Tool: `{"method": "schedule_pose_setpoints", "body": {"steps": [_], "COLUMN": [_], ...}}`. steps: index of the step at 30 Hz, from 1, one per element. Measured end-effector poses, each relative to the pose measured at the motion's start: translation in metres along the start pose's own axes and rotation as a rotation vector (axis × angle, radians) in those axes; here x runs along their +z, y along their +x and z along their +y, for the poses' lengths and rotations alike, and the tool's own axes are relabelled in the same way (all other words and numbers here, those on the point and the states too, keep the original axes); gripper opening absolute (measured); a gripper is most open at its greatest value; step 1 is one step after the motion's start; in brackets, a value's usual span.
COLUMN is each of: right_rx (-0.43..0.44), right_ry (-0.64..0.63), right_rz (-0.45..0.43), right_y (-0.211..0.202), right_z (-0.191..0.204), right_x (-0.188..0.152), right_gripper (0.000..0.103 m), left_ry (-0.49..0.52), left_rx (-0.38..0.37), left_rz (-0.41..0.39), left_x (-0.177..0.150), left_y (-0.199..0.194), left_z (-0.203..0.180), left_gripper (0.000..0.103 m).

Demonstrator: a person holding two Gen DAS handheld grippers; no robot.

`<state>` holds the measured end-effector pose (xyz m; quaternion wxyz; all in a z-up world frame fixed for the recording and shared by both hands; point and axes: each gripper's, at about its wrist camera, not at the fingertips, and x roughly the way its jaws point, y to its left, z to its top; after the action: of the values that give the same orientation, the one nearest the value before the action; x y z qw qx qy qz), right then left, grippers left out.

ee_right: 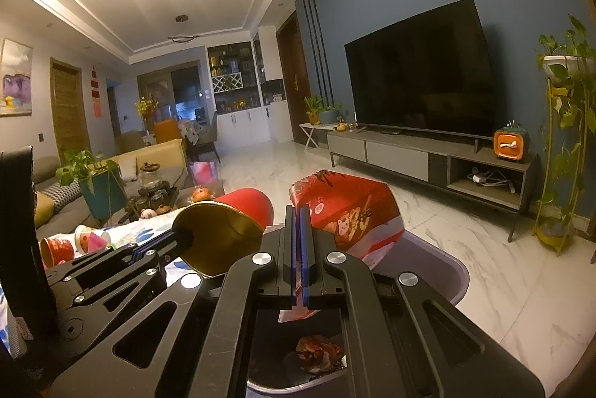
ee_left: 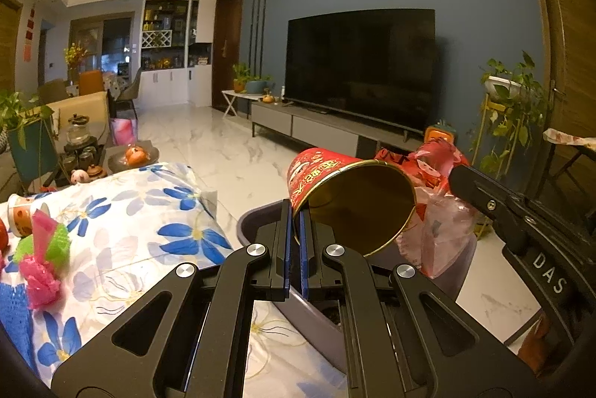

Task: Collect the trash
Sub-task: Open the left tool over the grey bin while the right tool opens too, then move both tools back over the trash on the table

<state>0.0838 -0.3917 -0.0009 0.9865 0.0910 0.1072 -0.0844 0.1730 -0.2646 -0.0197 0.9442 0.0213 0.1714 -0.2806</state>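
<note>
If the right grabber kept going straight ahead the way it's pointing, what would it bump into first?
Probably nothing right away. The right gripper is already shut on the red snack bag, which would simply travel with it. Past the bag, the right wrist view shows only open marble floor, then the TV cabinet, though depth is hard to judge.

The red can (ee_left: 335,189) looks like printed metal, its gold inside a dull satin sheen. The snack bag (ee_right: 350,211) is crinkly glossy plastic film. The left claw (ee_left: 295,241) is matt black with shiny steel pins. The bin (ee_right: 447,271) looks smooth matt plastic, the floral cloth (ee_left: 149,211) soft, and the floor (ee_left: 231,144) polished marble.
</note>
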Motion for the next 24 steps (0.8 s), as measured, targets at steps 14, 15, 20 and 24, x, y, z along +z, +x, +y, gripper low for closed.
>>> {"method": "schedule_pose_setpoints", "body": {"steps": [14,15,20,24], "right_rx": [-0.02,-0.02,-0.034,-0.057], "right_ry": [0.017,0.018,0.034,0.045], "right_rz": [0.025,0.026,0.02,0.016], "right_y": [0.011,0.011,0.009,0.006], "right_z": [-0.006,-0.007,-0.012,-0.016], "right_x": [-0.006,-0.006,-0.008,-0.01], "right_gripper": [0.009,0.017,0.034,0.049], "left_ry": [0.005,0.003,0.01,-0.005], "left_rx": [-0.008,-0.011,-0.019,-0.005], "left_rz": [0.023,0.027,0.052,0.04], "left_x": [-0.006,-0.006,-0.01,-0.013], "left_y": [0.014,0.014,0.018,0.015], "left_z": [-0.008,-0.008,-0.008,-0.003], "left_gripper": [0.004,0.004,0.014,0.053]}}
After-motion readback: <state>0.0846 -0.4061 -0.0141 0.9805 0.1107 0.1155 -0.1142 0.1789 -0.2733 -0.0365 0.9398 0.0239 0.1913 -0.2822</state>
